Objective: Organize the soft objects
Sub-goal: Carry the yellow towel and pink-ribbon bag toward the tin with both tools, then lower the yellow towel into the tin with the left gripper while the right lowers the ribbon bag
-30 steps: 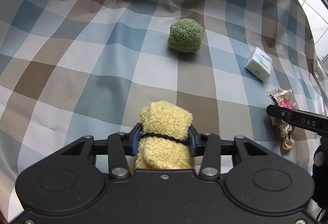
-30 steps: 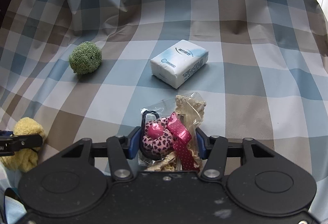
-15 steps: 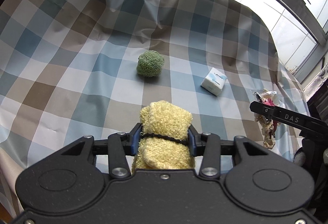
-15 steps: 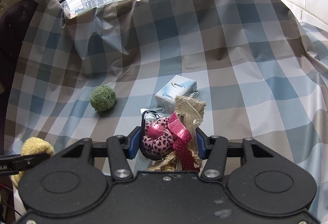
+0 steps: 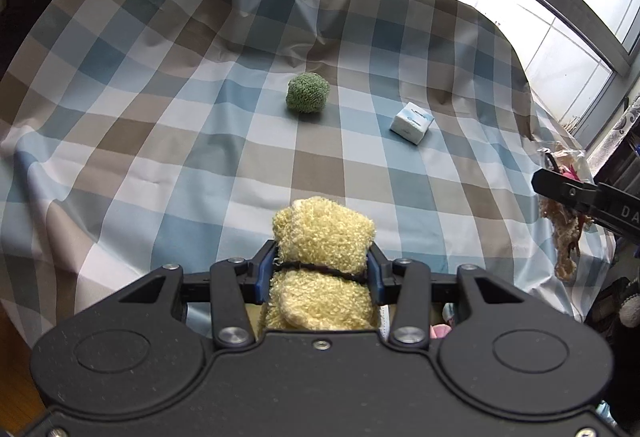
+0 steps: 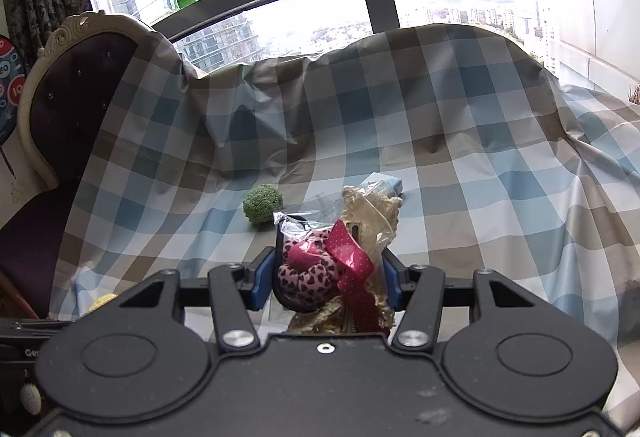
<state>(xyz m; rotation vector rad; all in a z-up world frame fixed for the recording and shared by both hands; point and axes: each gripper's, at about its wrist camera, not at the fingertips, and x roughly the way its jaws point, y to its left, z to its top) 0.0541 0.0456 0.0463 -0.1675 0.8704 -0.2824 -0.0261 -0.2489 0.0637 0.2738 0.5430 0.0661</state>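
Both tools have lifted away from the checked cloth (image 5: 168, 141), left tool (image 5: 322, 271) clamping the yellow towel roll (image 5: 322, 237), right tool (image 6: 328, 277) the clear accessory bag (image 6: 340, 249).

The tissue pack (image 6: 383, 184) is mostly hidden behind the clear bag of trinkets (image 6: 340, 257) at the centre of the right wrist view. The bag's lower end disappears behind the right tool (image 6: 326, 273). The print on the pack is too small to read.
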